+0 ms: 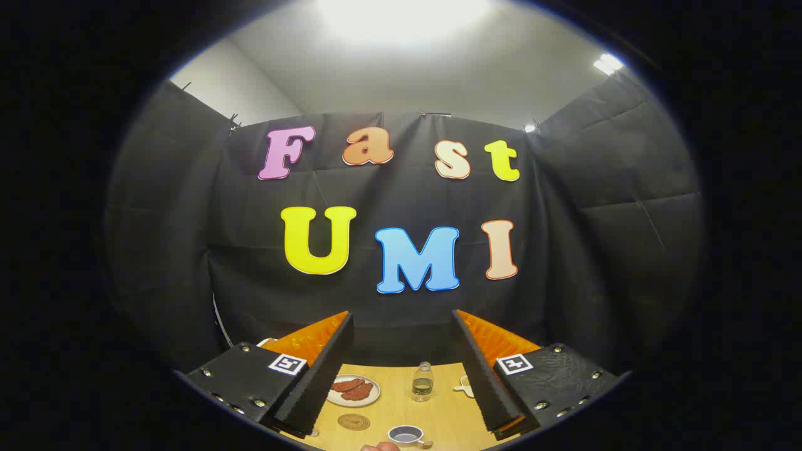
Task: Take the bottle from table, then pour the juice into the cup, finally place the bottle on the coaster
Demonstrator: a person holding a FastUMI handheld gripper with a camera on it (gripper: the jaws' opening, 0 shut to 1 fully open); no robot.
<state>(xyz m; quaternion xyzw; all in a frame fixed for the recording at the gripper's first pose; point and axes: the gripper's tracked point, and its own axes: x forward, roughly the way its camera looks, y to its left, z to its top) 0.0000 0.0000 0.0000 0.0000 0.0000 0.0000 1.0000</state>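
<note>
Claw: mine (401, 376), fingers spread wide with nothing between them, held high above the bench and looking down across it.
Bottle: small clear plastic bottle (423, 382), upright on the bench, in the gap between my fingers and well beyond them; a little dark liquid shows in its lower part, level hard to read.
Coaster: round brown coaster (354, 421), flat on the bench, nearer to me than the bottle and apart from it; nothing stands on it.
Cup: grey-rimmed cup with a handle (405, 434), nearest to me; contents too small to tell.
Plate: white plate (354, 391) with reddish-brown food, just behind the coaster.
Other item: small pale object (464, 386) beside my right finger, kind unclear.
Hand: a fingertip (380, 446) at the near edge by the cup.
Progress: the bottle is not on the coaster, so the final placing is not met; whether juice has reached the cup, I cannot judge.
Bench: light wooden top (438, 416), smooth and tidy.
Room: booth of black cloth walls, white ceiling, bright lamp overhead.
</note>
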